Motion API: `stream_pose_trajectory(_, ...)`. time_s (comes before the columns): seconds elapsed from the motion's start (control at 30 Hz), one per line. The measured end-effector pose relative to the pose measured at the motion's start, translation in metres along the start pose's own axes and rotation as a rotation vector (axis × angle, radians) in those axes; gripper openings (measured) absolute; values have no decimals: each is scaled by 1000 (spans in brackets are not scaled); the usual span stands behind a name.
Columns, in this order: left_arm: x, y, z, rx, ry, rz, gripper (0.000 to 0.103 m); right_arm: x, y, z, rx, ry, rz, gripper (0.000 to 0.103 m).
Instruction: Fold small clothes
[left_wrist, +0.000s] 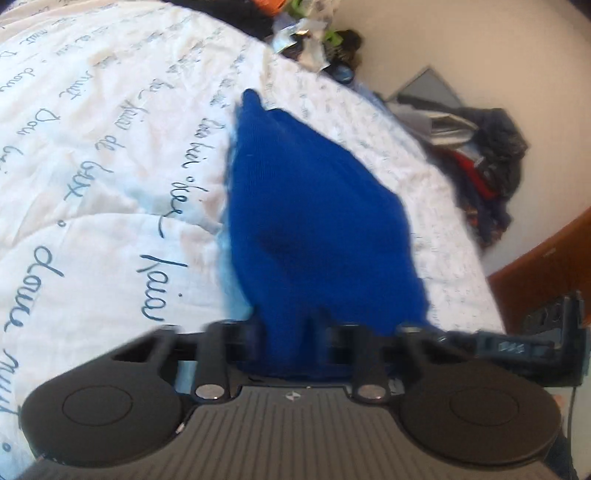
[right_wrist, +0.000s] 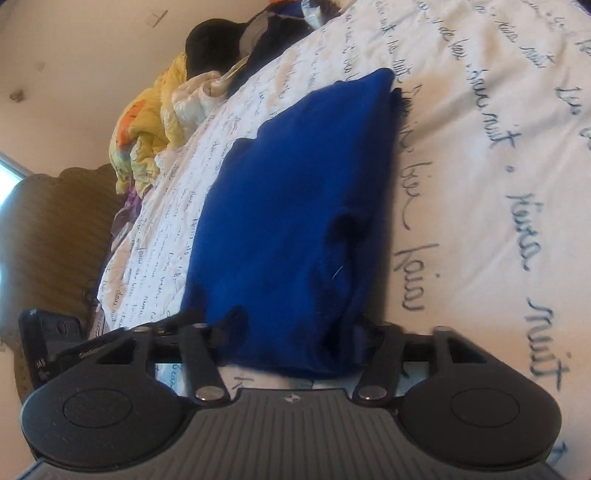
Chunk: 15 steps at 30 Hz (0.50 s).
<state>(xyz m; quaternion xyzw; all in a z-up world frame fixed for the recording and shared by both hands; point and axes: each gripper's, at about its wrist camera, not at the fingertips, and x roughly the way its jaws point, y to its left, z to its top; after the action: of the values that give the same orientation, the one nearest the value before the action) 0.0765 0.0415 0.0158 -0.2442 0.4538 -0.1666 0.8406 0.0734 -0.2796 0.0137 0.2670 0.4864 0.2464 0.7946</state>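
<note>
Left gripper (left_wrist: 291, 343): jaws drawn together on a bunched edge of the blue garment (left_wrist: 314, 206); the fingers themselves are buried in the cloth, which rises straight out of the bite.

Right gripper (right_wrist: 291, 343): jaws clamped likewise on another part of the same blue garment (right_wrist: 295, 206), folds of it wrapped over the fingers and hiding the pads.

Garment: runs ahead of both sets of jaws as a long, doubled blue panel, its far end tapering away on the bedspread (left_wrist: 92, 166); a dark pucker shows midway up it in both views.

Step in hand: by the look of it, a fold under way, both near corners pinched and the cloth held taut from the jaws outward.

Next move: likely calls for both hands to carry the gripped edge together toward the far end, level and in step, then let go only once the layers lie flat; uneven travel would skew the fold.

Beyond the jaws: white bedspread (right_wrist: 480, 184) printed with handwriting; heaps of clothes (left_wrist: 491, 158) past its far edge, a yellow blanket (right_wrist: 147, 122) at the other side.
</note>
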Motion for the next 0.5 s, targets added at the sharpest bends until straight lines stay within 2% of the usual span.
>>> stream_pose_trajectory(0.1,-13,-8,10,26,-27,-6,12,-1,2,7,-25,5,-15,12)
stream_pose_trajectory(0.17,-41,-21,6,82,-76,-38,12,-21,18,4,-82,-42,0,12)
stream_pose_trajectory(0.23,-66,-29,-6,151,-90,-83,12,-52,35,-6,-142,-92,47,12)
stream_pose_trajectory(0.27,-72,-30,-16,188,-67,-95,17,-65,40,-14,-164,-98,67,12)
stream_pose_trajectory(0.33,-68,-21,-38,248,-18,-48,37,-75,40,-35,-192,-66,58,21)
stream_pose_trajectory(0.37,-65,-14,-46,260,-26,-2,59,-71,38,-46,-214,-22,28,47)
stream_pose_trajectory(0.4,-63,-8,-49,250,-57,45,75,-68,32,-53,-229,9,-13,76)
stream_pose_trajectory(0.43,-62,-4,-45,221,-89,67,78,-69,27,-55,-235,-15,-48,79)
stream_pose_trajectory(0.5,-57,-1,-25,169,-129,37,82,-77,12,-42,-181,-125,-57,79)
